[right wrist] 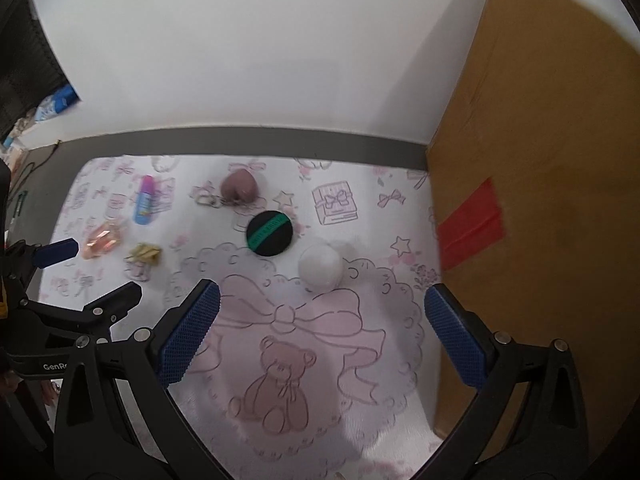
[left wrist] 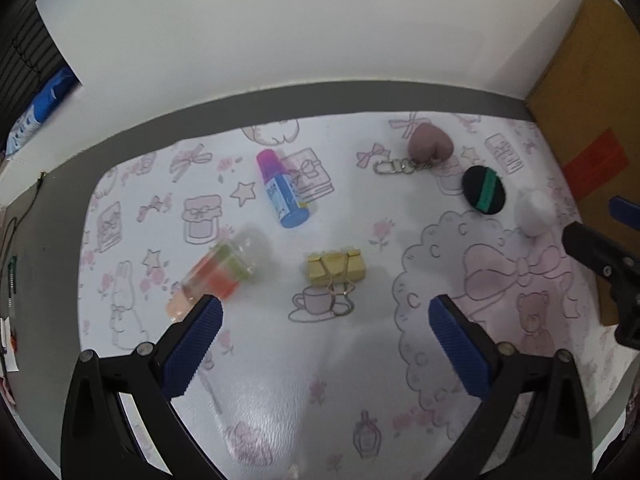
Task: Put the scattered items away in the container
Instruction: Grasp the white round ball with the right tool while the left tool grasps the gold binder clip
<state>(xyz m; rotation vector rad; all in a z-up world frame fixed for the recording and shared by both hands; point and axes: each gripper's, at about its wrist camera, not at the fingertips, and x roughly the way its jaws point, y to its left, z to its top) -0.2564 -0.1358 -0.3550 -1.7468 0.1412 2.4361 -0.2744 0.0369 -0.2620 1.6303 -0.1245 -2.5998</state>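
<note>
On the pink-patterned mat [left wrist: 320, 380] lie a clear jar with orange and green contents [left wrist: 224, 272], a blue and purple tube [left wrist: 282, 190], a yellow binder clip [left wrist: 336, 270], a heart keychain [left wrist: 430, 146], a black puff with a green band [left wrist: 483, 196] and a white ball [left wrist: 534, 210]. My left gripper [left wrist: 326, 320] is open and empty, just in front of the clip. My right gripper [right wrist: 322, 306] is open and empty, just in front of the white ball [right wrist: 321, 267]. The cardboard box [right wrist: 540, 200] stands at the right.
A white wall runs behind the mat. A grey table edge [left wrist: 40, 280] lies to the left with cables and small items. The box wall [left wrist: 592, 120] with red tape closes the right side. The left gripper shows in the right wrist view [right wrist: 92, 276].
</note>
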